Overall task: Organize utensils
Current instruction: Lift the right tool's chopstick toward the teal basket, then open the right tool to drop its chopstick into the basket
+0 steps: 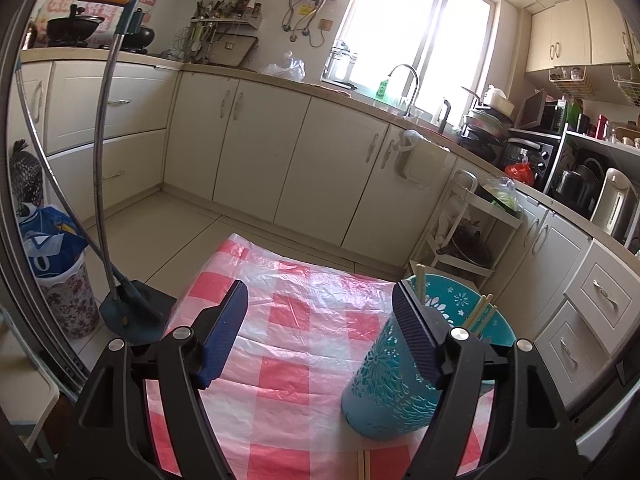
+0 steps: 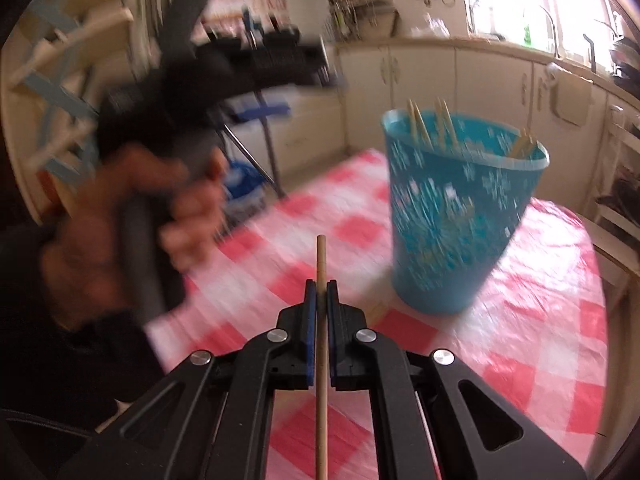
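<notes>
A teal cut-out utensil holder (image 1: 384, 392) stands on the red-and-white checked tablecloth (image 1: 296, 320), with several chopsticks (image 1: 420, 284) leaning inside it. My left gripper (image 1: 320, 286) is open just left of the holder; its right finger overlaps the holder's rim, and only cloth lies between the fingers. My right gripper (image 2: 321, 284) is shut on a single wooden chopstick (image 2: 321, 256) that points forward, raised above the table short of the holder (image 2: 448, 216). The view is motion-blurred. Another chopstick (image 2: 378, 312) lies by the holder's base. The person's hand (image 2: 132, 220) on the left gripper shows at left.
A bent metal gooseneck stand (image 1: 100, 160) rises from a dark base at the table's left edge. Beyond it is a floral bin with a blue bag (image 1: 52, 256). A white trolley (image 1: 468, 232) and kitchen cabinets stand behind the table.
</notes>
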A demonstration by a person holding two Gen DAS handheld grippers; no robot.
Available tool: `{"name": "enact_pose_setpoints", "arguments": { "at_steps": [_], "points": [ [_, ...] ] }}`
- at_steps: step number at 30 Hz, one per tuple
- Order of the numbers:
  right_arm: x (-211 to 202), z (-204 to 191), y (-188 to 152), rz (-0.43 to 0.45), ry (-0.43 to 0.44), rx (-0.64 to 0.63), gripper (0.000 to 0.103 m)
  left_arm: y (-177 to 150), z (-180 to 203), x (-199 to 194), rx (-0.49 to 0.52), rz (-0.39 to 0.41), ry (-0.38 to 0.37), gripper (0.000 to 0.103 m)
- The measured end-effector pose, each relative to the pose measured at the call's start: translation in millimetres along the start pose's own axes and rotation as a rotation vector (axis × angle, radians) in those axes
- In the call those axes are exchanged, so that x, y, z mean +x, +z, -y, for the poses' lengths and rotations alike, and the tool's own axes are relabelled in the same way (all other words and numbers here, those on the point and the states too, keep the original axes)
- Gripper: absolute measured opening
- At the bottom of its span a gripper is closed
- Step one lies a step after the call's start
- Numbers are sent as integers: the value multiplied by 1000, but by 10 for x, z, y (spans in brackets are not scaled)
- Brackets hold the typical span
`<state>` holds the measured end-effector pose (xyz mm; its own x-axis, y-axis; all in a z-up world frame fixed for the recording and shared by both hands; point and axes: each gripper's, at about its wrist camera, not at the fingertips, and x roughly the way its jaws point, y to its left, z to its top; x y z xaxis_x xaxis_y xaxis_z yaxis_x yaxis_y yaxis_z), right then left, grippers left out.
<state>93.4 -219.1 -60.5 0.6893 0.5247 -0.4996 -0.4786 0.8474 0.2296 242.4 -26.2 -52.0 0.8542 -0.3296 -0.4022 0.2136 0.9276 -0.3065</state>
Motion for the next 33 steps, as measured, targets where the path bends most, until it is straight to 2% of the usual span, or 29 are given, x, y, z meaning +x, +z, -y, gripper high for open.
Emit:
{"name": "enact_pose_setpoints", "arguments": {
  "at_steps": [2,5,8,10,14,18,23,29,33],
  "points": [
    [-205,47,144,131,78,61,6,1,-28,-18,-12,8,11,71],
    [-530,217,390,359,114,175,6,5,-59,-34,-35,18,22,71],
    [-752,445,561,552,101,291,6,10,-65,-57,-45,32,23,71],
    [-893,635,655,677,60,367,6,16,-52,-80,-41,48,26,71],
    [-871,1003,720,835,70,526,6,12,-4,-100,-23,68,26,71],
    [-709,1289,725,901,67,660,6,0,89,-77,5,69,13,71],
    [-561,1416,796,930,-14,661,6,-42,192,-101,50,79,0,71],
    [-311,1418,794,864,-143,613,6,-73,314,-185,111,111,1,71],
    [-190,1439,745,820,-180,598,6,-85,346,-219,127,123,2,72]
  ]
}}
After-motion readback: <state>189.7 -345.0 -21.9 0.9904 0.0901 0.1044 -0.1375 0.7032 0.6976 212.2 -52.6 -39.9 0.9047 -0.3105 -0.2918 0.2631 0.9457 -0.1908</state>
